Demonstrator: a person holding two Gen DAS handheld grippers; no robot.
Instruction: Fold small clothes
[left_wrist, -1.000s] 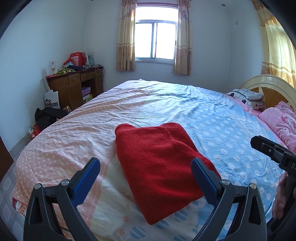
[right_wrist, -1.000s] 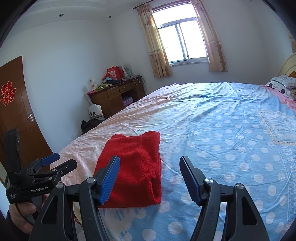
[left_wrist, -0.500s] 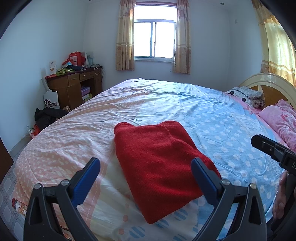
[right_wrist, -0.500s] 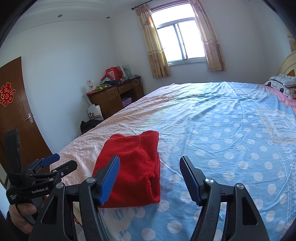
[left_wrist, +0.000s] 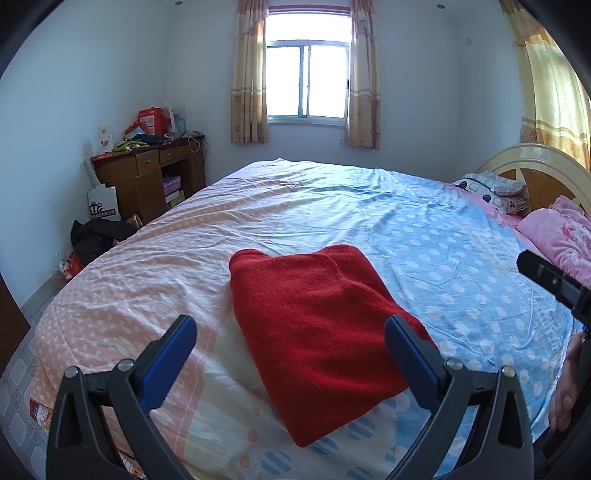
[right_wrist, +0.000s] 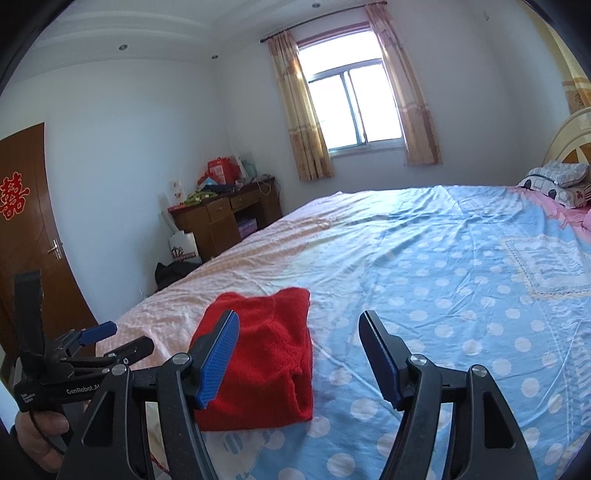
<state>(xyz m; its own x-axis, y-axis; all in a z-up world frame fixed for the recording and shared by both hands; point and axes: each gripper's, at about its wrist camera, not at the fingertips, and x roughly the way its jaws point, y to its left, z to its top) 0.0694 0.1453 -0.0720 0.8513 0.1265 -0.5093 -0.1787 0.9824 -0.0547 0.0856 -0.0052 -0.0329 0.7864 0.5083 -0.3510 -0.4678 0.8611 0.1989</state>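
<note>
Judging by its compact shape, the red garment (left_wrist: 314, 332) looks already folded, lying on the bedspread (left_wrist: 369, 206) just ahead of my left gripper (left_wrist: 290, 354), whose fingers stand wide apart, empty. My right gripper (right_wrist: 299, 354) is spread too, the cloth ahead of its left finger. Next I'd either tidy the fold or fetch another piece. Its nearest edge is partly blocked by the fingers, so I can't check the layers.

Folded garment (left_wrist: 314, 325) on bed (left_wrist: 369, 206) — desk (left_wrist: 147, 177) beyond, left.
</note>
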